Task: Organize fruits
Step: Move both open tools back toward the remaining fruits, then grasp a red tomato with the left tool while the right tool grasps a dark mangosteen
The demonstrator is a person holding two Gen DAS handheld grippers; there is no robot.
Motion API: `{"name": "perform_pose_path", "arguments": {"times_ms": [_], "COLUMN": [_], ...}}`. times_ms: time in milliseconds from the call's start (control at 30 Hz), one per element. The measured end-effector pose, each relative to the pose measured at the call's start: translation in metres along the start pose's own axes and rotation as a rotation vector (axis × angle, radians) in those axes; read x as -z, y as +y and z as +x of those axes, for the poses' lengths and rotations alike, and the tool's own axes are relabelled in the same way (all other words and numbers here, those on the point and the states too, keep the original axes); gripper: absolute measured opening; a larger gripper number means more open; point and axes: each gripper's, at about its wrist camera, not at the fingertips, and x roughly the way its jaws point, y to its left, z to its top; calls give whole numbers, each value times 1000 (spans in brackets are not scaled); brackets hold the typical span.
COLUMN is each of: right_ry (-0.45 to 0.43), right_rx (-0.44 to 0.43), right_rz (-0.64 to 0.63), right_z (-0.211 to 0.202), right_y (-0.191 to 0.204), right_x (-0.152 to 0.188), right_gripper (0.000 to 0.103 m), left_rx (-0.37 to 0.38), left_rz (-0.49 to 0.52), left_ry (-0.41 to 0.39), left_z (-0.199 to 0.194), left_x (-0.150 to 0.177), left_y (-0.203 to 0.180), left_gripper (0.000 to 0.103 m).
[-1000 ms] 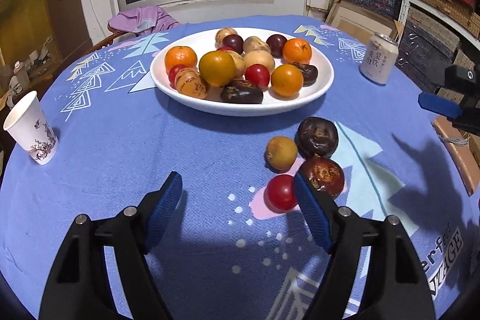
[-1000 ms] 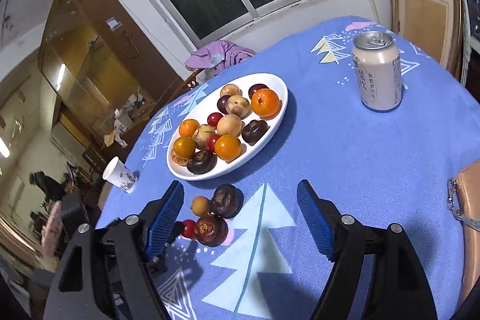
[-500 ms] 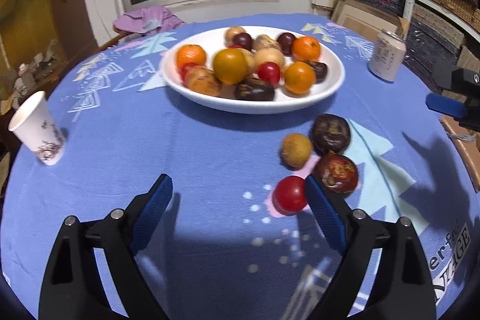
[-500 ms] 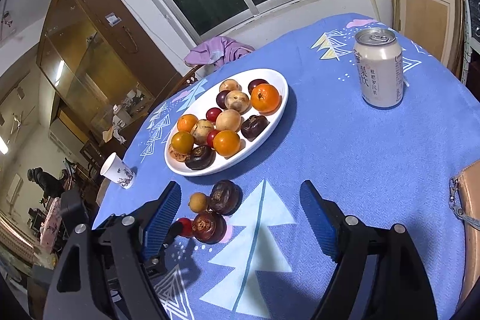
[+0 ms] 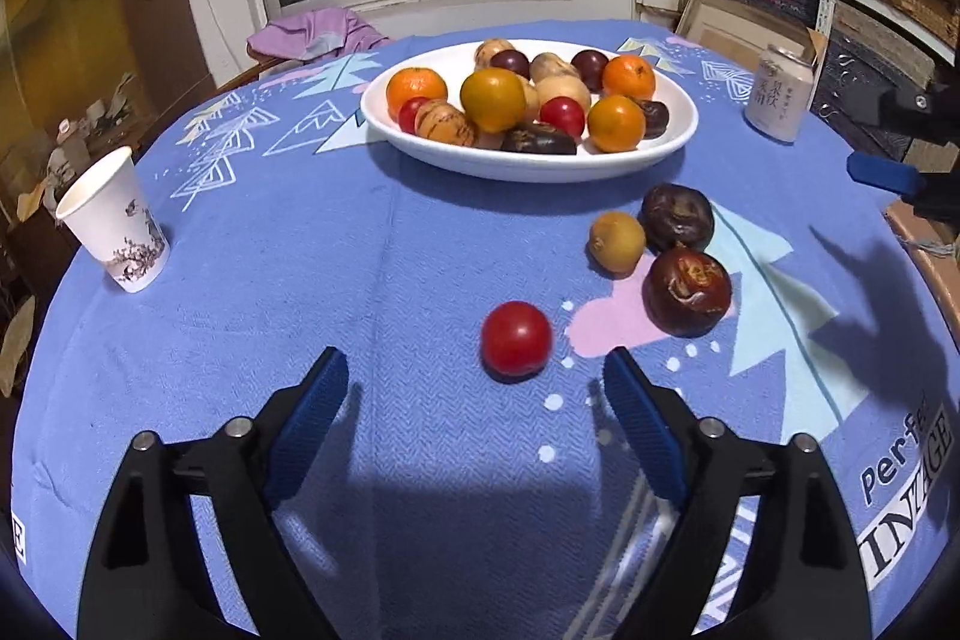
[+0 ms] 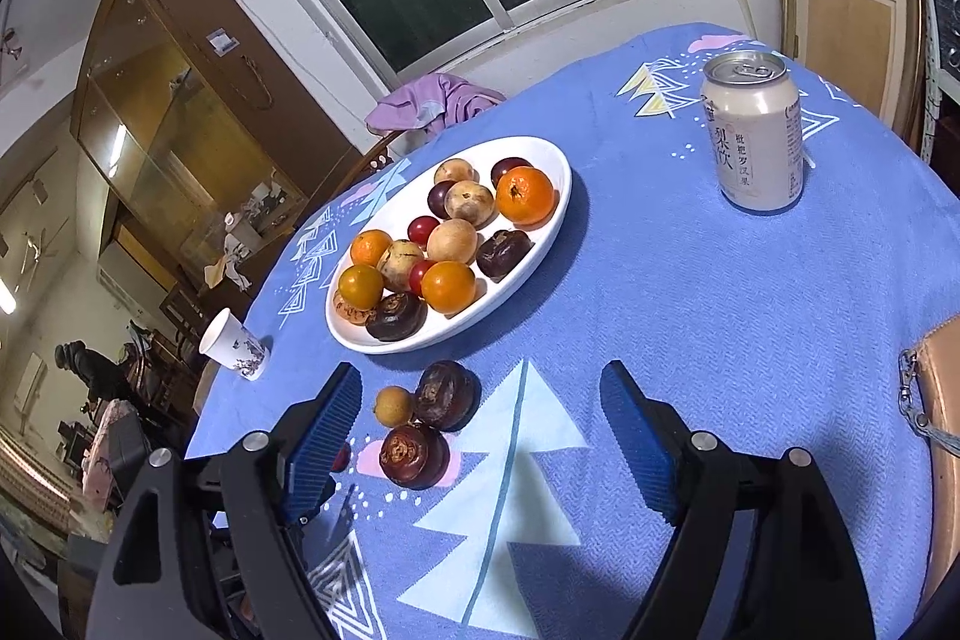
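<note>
On the far left of the round bench covered in a blue patterned cloth, well left of the wide white plate of fruit, stands a white paper cup with a dark floral print.

My left gripper hangs low over the cloth, in front of the plate. Its blue-padded jaws stand wide and have just closed a little, with nothing pressed between them. A small round red fruit lies on the cloth just ahead of the gap, nearer the right-hand pad, touching neither.

The plate holds a heap of orange, tan, red and dark purple fruits. In front of it and to its right, three loose fruits sit close together on the cloth: a small yellow-brown round fruit, a wrinkled dark brown fruit beside it, and a second dark reddish-brown wrinkled fruit nearest me.

My right gripper is to the right of that cluster, jaws also wide and holding nothing; in its own view the three loose fruits lie ahead, close to its left pad.

Right of the plate, well apart from it, stands a pale drink can with printed characters. At the far right edge a tan bag with a metal clasp shows.
</note>
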Motion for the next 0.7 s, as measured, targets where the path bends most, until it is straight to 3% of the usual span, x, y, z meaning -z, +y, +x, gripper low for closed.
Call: {"name": "perform_pose_path", "arguments": {"times_ms": [167,433,633,700], "right_ry": [7,29,43,45], "right_rx": [7,20,31,33], "right_rz": [-7,-44,-55,-55], "right_z": [3,10,14,15], "right_y": [1,9,10,10], "right_x": [2,7,10,10], "right_gripper": [83,83,83,83], "left_rx": [41,53,89,107], "left_rz": [-16,30,49,37], "left_ry": [27,4,23,39], "left_z": [7,11,16,20], "left_x": [-2,-12,-14,-15], "left_y": [3,-8,-15,-13], "left_gripper": [53,52,46,38]}}
